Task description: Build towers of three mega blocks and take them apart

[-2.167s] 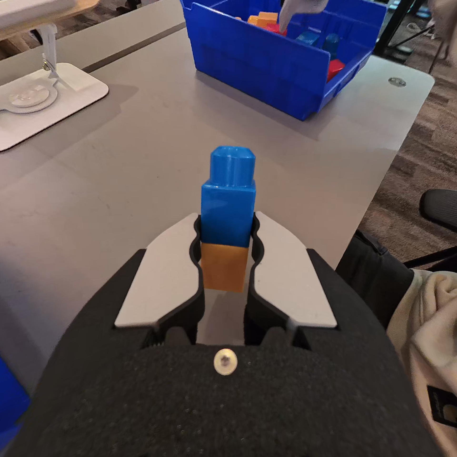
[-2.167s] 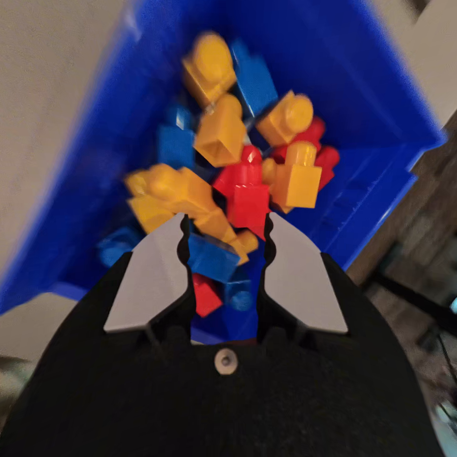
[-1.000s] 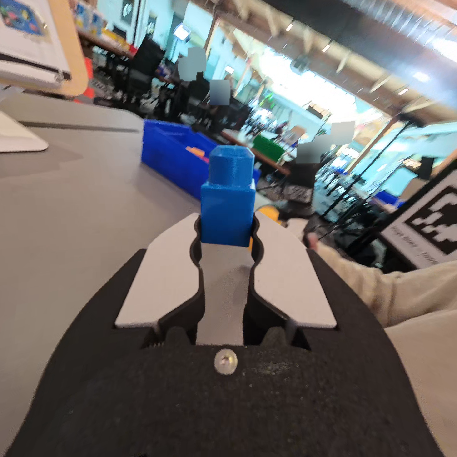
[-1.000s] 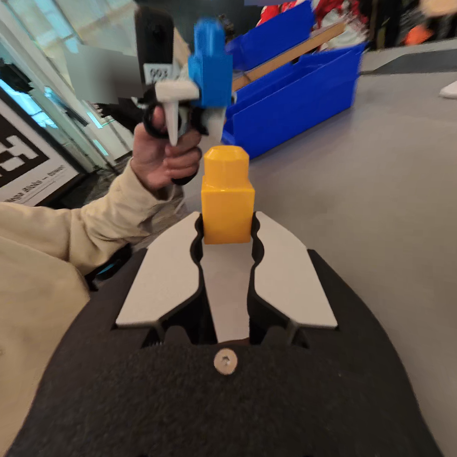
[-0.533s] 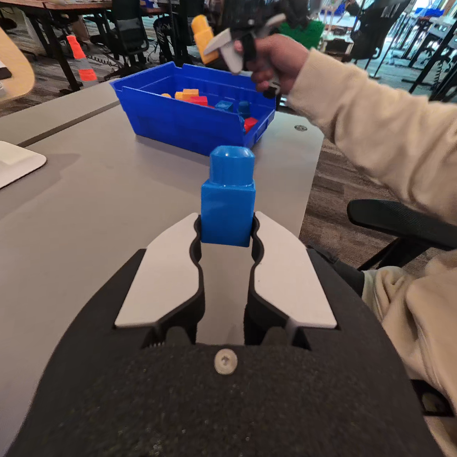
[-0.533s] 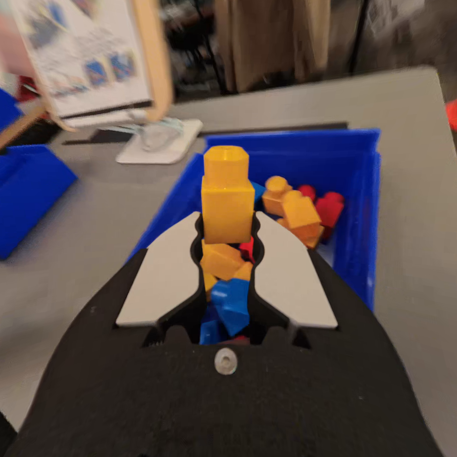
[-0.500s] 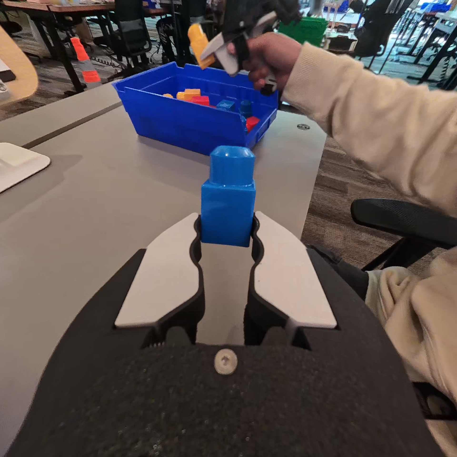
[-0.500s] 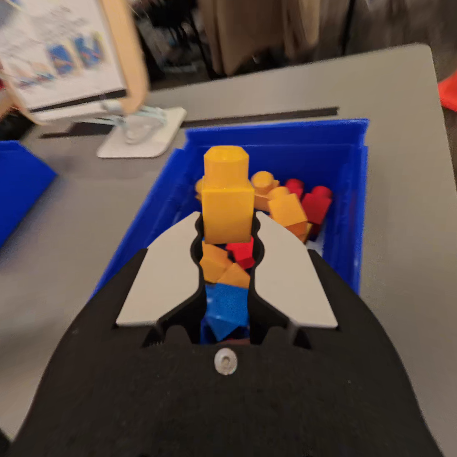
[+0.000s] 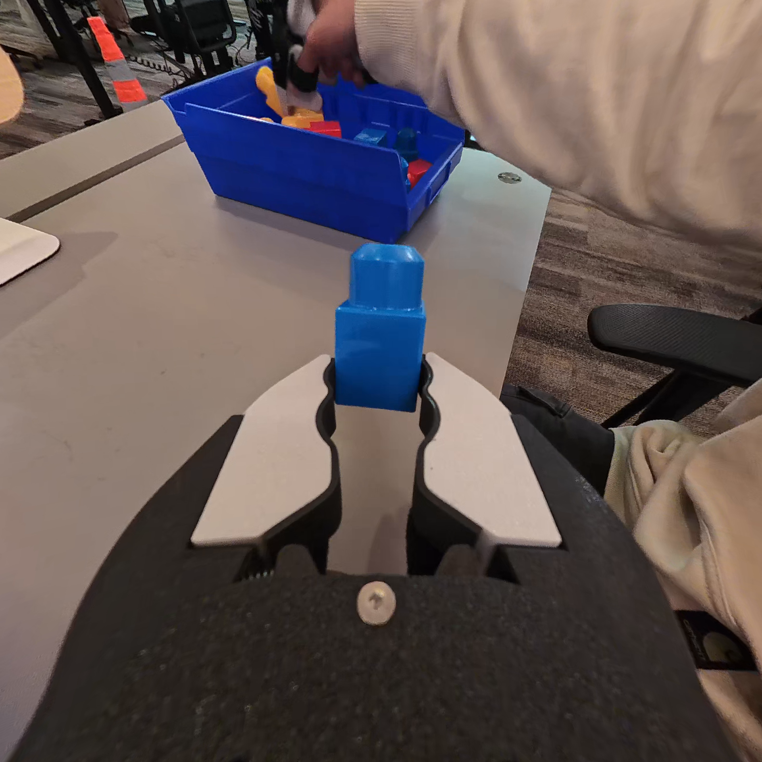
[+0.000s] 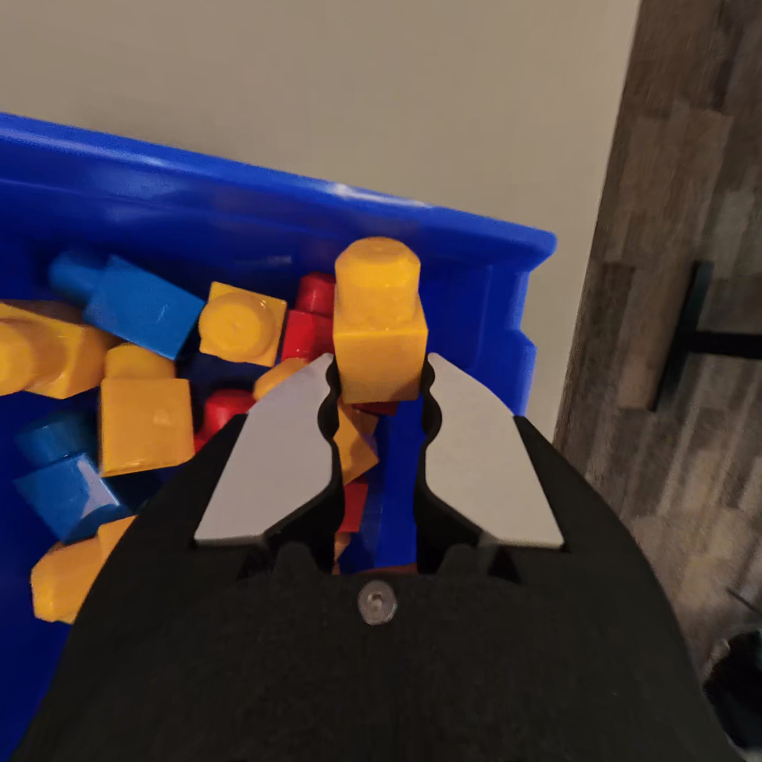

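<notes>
The right tool (image 10: pixel 379 371) is clamped on a yellow plastic mega block with one round stud (image 10: pixel 379 330). Both grey pads press on the block's flat sides, and the stud points away from the tool. The tool hangs right over the blue plastic bin (image 10: pixel 474 247), near its end wall. The block is held above a heap of loose yellow, red and blue blocks (image 10: pixel 144 371) lying in the bin. So the bin is straight under the yellow block, and I think the next move is just to let go and drop it in.

The left tool (image 9: pixel 378 371) is clamped on a blue plastic mega block with one round stud (image 9: pixel 381 342). Its pads press on both sides, and the stud points forward, toward the bin (image 9: pixel 313 181). This tool is well apart from the bin, over the grey surface (image 9: pixel 144 330). The bin lies ahead of it and a little to the left, near the far edge of the surface. The right tool is much nearer the bin.

The person's cream sleeve (image 9: pixel 556 103) reaches across to the bin. A white flat base (image 9: pixel 20 255) sits at the left. Past the surface there is grey-brown floor (image 9: pixel 618 268), a black chair arm (image 9: pixel 680 338) and an orange traffic cone (image 9: pixel 117 70)
</notes>
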Tool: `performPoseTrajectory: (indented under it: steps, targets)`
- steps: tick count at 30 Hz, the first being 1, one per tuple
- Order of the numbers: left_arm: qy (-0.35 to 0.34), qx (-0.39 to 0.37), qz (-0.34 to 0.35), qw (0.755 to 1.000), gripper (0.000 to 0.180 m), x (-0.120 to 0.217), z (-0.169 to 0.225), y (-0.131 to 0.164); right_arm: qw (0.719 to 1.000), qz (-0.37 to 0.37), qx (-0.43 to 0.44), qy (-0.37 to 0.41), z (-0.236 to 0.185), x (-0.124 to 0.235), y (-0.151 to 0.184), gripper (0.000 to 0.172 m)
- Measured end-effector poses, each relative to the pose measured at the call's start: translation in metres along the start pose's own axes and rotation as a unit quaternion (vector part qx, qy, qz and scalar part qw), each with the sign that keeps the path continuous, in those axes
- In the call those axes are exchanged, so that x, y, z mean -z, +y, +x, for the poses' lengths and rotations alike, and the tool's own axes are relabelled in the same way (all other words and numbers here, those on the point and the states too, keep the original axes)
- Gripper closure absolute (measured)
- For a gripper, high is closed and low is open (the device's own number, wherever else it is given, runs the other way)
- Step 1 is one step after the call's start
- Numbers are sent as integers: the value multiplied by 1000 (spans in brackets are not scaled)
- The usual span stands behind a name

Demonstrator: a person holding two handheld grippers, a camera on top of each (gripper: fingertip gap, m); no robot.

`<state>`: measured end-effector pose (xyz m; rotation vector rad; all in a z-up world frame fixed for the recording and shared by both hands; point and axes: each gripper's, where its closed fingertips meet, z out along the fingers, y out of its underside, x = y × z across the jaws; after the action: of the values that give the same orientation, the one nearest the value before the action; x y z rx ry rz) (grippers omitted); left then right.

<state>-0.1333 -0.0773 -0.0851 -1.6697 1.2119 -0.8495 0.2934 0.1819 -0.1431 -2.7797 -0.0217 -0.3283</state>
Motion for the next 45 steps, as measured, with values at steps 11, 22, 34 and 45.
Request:
performPoseTrajectory:
  steps: [11, 22, 34, 45]
  targets:
    - [-13, 2, -9, 1000, 143, 2, -11, 6, 951, 273, 54, -132, -78, 131, -2, 113]
    - [-55, 23, -17, 998, 144, 1, -42, 20, 711, 386, 64, -584, -317, 216, 203, 128]
    - [92, 86, 36, 991, 144, -9, 6, 3, 624, 412, 73, -660, -341, 238, 205, 121]
    - [208, 172, 122, 955, 144, -2, 31, -23, 573, 409, 130, -699, -399, 283, 196, 136]
